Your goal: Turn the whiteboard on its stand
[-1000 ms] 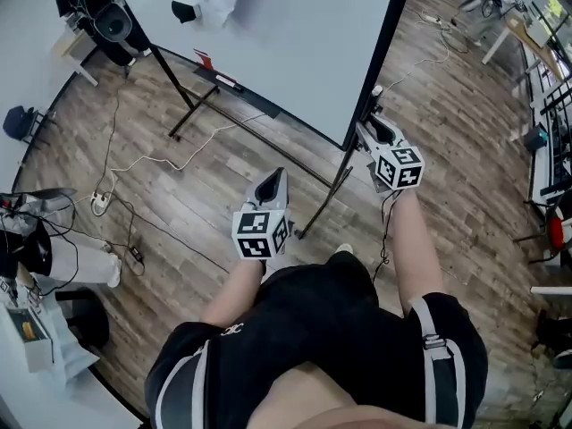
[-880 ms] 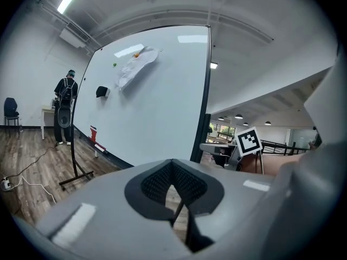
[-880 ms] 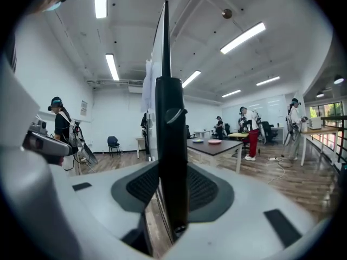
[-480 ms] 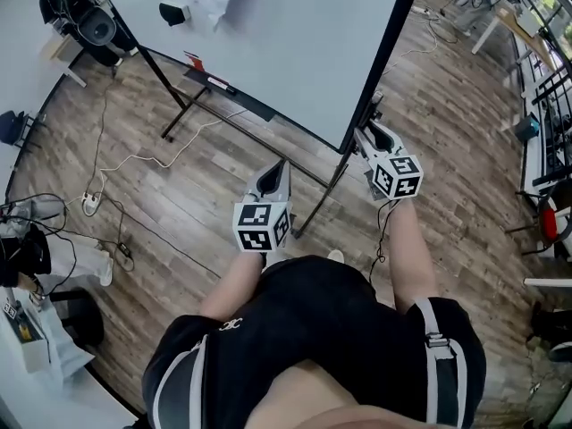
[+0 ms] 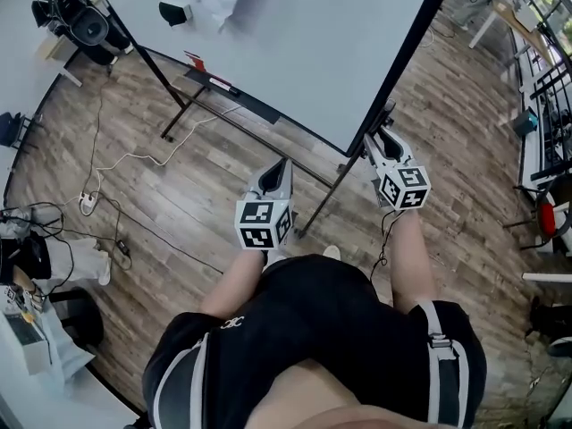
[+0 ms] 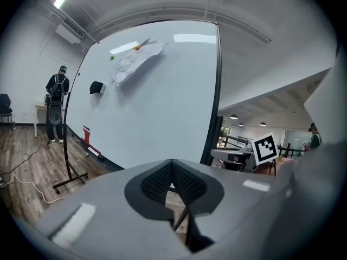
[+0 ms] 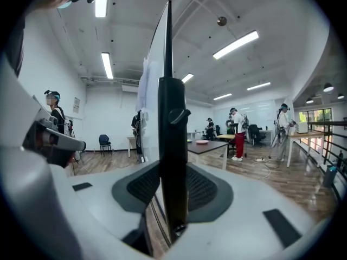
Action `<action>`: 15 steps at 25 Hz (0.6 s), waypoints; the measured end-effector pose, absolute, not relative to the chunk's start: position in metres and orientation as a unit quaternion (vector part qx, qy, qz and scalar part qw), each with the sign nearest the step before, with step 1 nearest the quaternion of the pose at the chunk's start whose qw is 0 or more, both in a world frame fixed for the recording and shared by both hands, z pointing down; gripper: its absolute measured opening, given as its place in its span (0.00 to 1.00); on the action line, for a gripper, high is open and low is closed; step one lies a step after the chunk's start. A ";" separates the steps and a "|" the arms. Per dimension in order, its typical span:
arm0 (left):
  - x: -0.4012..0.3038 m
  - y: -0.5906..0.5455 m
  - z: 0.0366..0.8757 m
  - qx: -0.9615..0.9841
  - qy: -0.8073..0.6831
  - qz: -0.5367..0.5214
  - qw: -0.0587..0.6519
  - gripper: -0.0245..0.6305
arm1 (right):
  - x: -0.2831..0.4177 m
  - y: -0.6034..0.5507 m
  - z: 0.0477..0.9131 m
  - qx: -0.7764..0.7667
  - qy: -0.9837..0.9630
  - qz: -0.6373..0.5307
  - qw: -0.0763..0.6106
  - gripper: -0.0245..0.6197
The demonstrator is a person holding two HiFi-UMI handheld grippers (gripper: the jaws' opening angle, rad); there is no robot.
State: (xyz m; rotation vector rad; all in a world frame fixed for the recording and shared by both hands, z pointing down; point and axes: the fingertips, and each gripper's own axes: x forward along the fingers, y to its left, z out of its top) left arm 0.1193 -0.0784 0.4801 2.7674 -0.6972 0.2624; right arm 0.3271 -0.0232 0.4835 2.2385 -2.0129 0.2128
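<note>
The big whiteboard stands on a black stand ahead of me. My right gripper is shut on the black frame at the board's right edge. In the right gripper view that frame runs upright between the pads and I see the board edge-on. My left gripper hangs shut and empty in front of the board's lower edge, touching nothing. From the left gripper the white face shows with a black eraser and a white cloth stuck on it.
The stand's foot bar and a pen tray with a red item lie under the board. White cables and a power strip lie on the wood floor at left. Tables and several people are farther off.
The board's right edge has swung to the right in the head view, and my right gripper has gone with it. The left gripper has shifted only slightly.
</note>
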 end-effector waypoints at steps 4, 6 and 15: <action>0.129 -0.069 0.481 0.959 -0.233 0.092 0.135 0.05 | 0.334 -0.011 0.483 0.760 -0.644 0.070 0.055 0.27; 0.132 -0.065 0.482 0.959 -0.229 0.095 0.135 0.05 | 0.333 -0.004 0.483 0.772 -0.631 0.069 0.043 0.27; 0.136 -0.070 0.475 0.960 -0.241 0.083 0.121 0.05 | 0.292 0.043 0.430 0.791 -0.608 0.013 -0.068 0.06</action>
